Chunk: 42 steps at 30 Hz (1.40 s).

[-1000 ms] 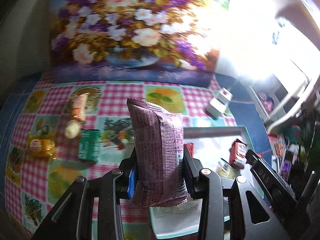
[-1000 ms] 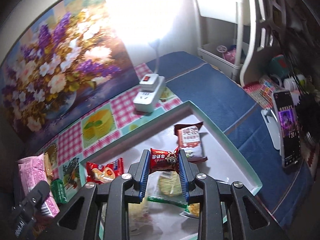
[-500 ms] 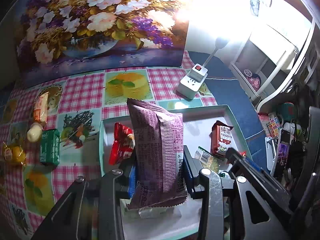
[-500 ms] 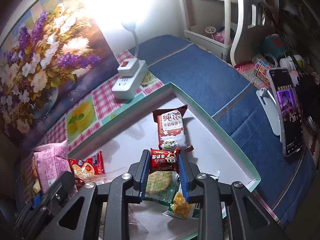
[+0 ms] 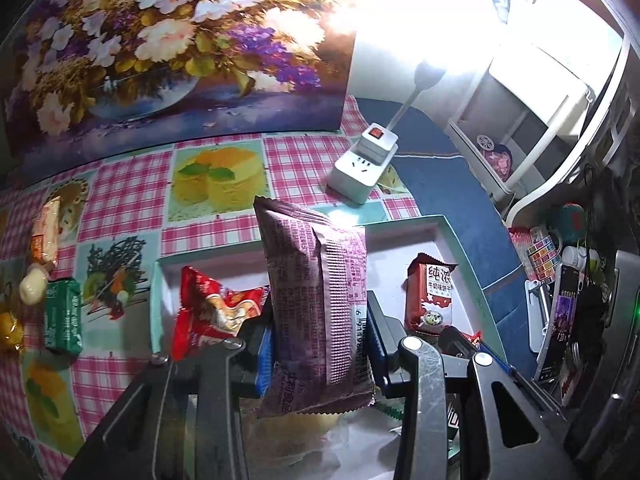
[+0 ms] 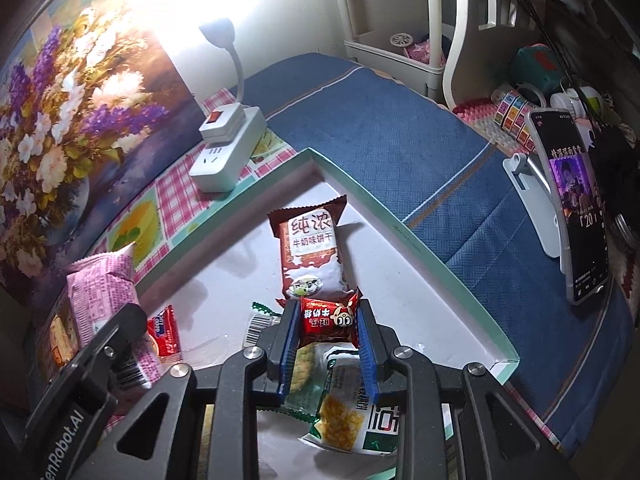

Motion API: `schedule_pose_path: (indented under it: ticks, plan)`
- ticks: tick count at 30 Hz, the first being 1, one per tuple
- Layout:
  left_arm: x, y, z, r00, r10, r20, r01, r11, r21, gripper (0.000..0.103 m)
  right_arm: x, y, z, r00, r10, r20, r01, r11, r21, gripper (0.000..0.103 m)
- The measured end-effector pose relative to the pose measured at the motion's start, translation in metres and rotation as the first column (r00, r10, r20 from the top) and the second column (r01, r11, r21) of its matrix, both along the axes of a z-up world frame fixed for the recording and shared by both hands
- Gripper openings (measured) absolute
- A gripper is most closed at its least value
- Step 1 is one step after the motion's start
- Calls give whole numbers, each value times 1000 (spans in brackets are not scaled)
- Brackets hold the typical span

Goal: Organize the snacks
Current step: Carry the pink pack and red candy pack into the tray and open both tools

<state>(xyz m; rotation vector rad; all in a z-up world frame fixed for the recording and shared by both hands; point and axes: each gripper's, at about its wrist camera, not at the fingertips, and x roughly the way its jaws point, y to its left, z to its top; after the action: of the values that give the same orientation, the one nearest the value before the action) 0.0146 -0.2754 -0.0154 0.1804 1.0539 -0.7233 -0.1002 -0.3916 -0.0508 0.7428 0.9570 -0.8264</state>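
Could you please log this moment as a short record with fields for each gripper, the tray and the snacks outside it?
left gripper: shut on pink wafer pack, upright over tray
right gripper: shut on small red candy
tray: holds brown biscuit pack, red packet, green-trimmed packs
outside tray: green packet, orange packet on checked cloth

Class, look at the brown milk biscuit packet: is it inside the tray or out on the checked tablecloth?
Inside. The brown milk biscuit packet lies flat on the tray floor, within its green rim.
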Motion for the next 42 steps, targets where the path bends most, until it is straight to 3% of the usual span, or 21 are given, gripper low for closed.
schedule_pose_path:
  ticks: [10,14,18,36,41,42]
  plan:
    - [3,-3,-10,999,0,-44,0,1000,7,42,1,-3,-7,1000,-4,-10,4,1000,13,30]
    - [3,-1,-7,999,5,-52,-5,1000,-2,53,0,-3,-7,1000,-6,-9,6,1000,16,30]
    - [4,1,-4,998,11,-54,-11,1000,-3,54,1,-3,-7,1000,-2,-11,2,1000,16,30]
    - [23,30,-10,988,137,-74,-127,983,133,62,7,0,-18,998,13,-59,-9,998,55,33]
    - [30,42,-12,981,178,-83,-164,976,146,64,8,1,-18,998,20,-65,-17,999,50,41]
    - [32,43,-11,979,184,-84,-171,974,145,64,8,1,-17,998,20,-66,-16,999,48,48]
